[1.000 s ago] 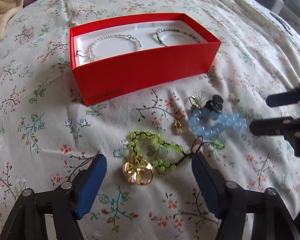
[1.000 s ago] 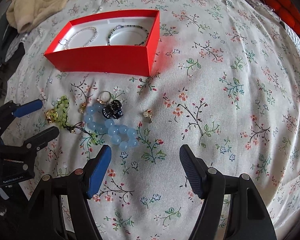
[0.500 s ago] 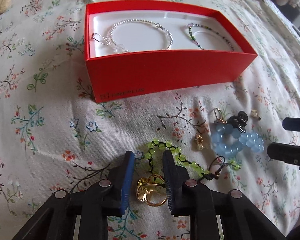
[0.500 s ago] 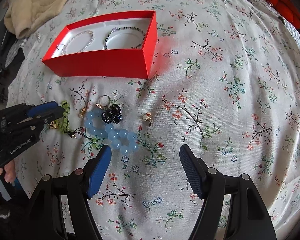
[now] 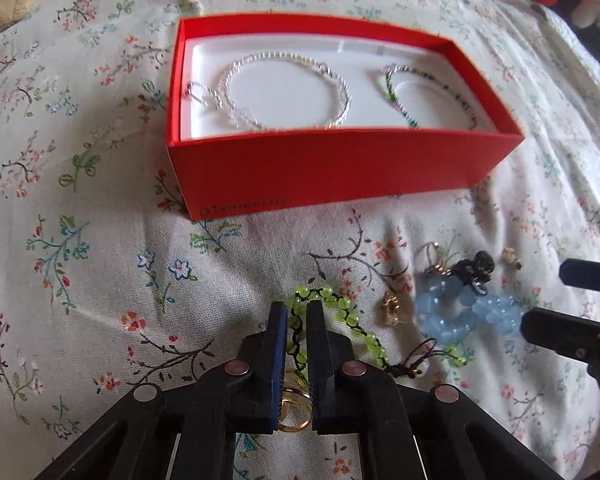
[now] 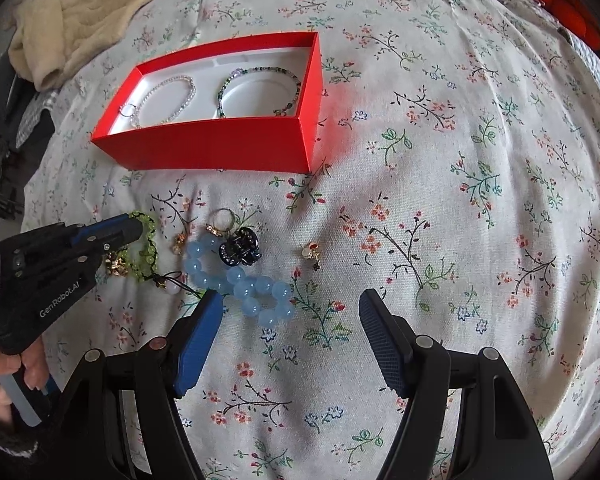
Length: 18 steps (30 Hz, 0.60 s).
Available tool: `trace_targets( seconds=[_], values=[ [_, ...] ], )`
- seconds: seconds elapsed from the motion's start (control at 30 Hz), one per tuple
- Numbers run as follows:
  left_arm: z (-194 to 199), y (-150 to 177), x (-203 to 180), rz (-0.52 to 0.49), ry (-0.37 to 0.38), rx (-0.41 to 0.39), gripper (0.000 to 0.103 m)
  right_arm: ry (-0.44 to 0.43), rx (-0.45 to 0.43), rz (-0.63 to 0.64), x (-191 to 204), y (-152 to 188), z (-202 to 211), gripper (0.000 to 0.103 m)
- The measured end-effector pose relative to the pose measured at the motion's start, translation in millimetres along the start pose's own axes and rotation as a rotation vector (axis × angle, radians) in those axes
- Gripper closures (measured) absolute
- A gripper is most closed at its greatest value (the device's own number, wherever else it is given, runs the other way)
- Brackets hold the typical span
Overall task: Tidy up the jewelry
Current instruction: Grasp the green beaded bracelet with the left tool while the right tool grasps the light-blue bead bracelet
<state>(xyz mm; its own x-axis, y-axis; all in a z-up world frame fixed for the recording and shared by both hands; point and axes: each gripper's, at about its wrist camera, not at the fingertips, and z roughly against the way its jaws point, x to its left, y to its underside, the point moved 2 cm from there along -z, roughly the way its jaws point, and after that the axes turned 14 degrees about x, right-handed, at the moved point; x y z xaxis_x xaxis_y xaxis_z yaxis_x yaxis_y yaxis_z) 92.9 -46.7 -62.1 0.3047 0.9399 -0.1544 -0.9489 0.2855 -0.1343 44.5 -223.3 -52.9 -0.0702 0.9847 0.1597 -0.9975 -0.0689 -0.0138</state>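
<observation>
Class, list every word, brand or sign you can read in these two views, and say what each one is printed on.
"ONEPLUS", with a small square logo before it: on the front wall of the red box, faint, in the left wrist view.
"GenRobot.AI": on the black body of the left tongs, in the right wrist view.
No other text can be read in either view.

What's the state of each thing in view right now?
Left gripper: shut on green bead bracelet.
Right gripper: open, empty.
Red box: lidless, holding clear bead bracelet and multicolour bead bracelet.
Blue bead bracelet: loose on bedspread.
Gold ring: under left gripper.
</observation>
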Motion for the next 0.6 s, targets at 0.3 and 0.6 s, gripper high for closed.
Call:
trace_targets(
  seconds=[0.3, 0.6],
  values=[
    [35, 9, 4, 0.009, 0.036, -0.085, 0.099, -0.071, 0.016, 0.0, 8, -2, -5, 0.03],
    [47, 21, 7, -0.001, 0.033, -0.108, 0.099, 0.016, 0.041, 0.057, 32, -11, -31, 0.061]
  ],
)
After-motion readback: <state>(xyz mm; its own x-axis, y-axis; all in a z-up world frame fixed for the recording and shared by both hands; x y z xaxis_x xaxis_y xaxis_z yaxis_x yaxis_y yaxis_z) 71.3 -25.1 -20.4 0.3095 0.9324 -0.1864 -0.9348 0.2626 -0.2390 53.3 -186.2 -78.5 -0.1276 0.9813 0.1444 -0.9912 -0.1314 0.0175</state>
